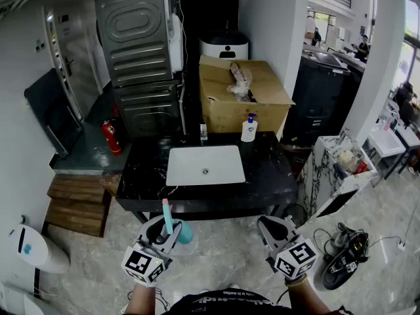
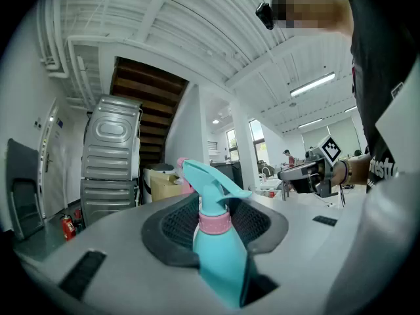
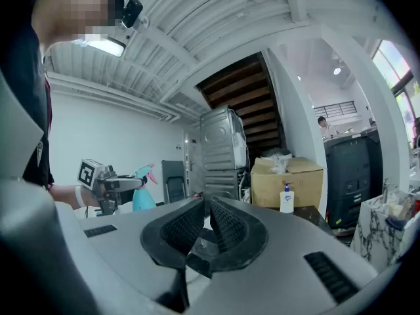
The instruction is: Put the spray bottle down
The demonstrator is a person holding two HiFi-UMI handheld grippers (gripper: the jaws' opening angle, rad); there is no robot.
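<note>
**Fig.** I am clamping my left gripper [image 1: 166, 232] on the spray bottle [image 1: 186, 232], holding it upright for standing on the black counter [image 1: 269, 176] at twelve o'clock. At three o'clock, my right gripper [image 1: 274, 231] is idling, pinched together and empty.

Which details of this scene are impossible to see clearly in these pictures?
1. Lower part of the spray bottle: in the left gripper view, it is hidden behind the left tool's own body.
2. Print on the soap pump bottle: too small in the head view and the right gripper view.
3. Inside of the cardboard box: in the head view, it is hidden by its walls and a wrapped bundle on top.
</note>
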